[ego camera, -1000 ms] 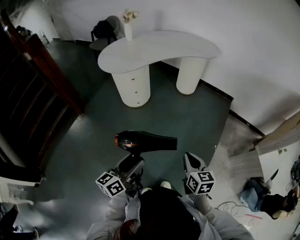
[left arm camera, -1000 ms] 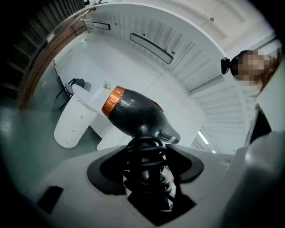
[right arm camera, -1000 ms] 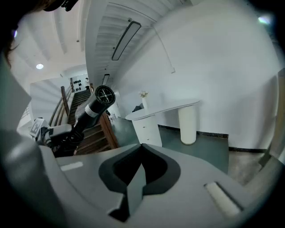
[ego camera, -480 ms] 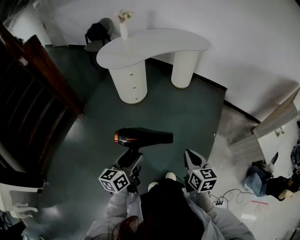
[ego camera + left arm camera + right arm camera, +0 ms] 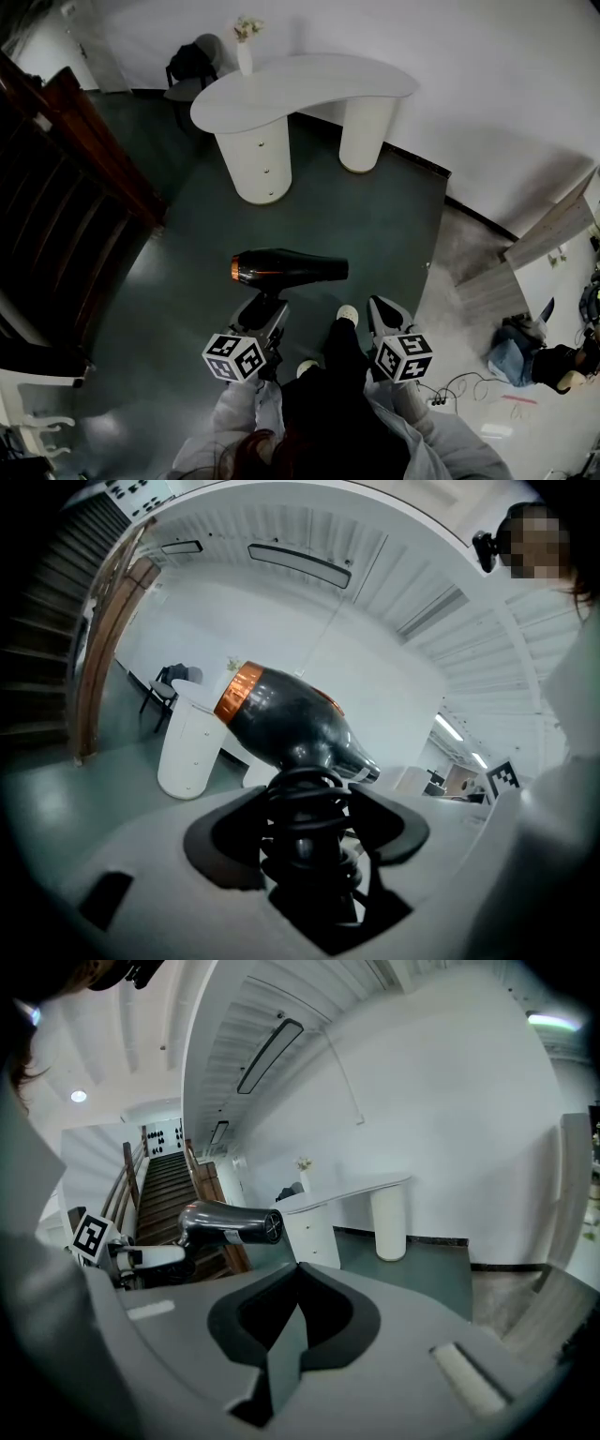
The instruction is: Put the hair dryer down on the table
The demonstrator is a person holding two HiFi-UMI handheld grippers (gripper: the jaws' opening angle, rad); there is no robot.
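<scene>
1. Left gripper view: the left gripper (image 5: 307,799) has its jaws part-way apart, clamped on the handle of the dryer (image 5: 281,714). Dark loops round the handle look like the cord (image 5: 302,850) wound on it, though the blur leaves that unsure.
2. Head view: the dryer sits just beyond that gripper's tips. Its barrel is level and crosswise, with the nozzle end toward the right gripper (image 5: 380,307), and it hangs in the air over the floor (image 5: 375,216).
3. Right gripper view: this gripper's jaws meet with nothing between them, and the dryer is off to its left.
4. Far ahead of both grippers, across open floor, stands the table (image 5: 309,80), with a vase (image 5: 245,58) at its far edge.
5. Progress, as I judge it: the dryer is in hand but nowhere near the table. The walk over, the lowering onto the top and the release are all left.
</scene>
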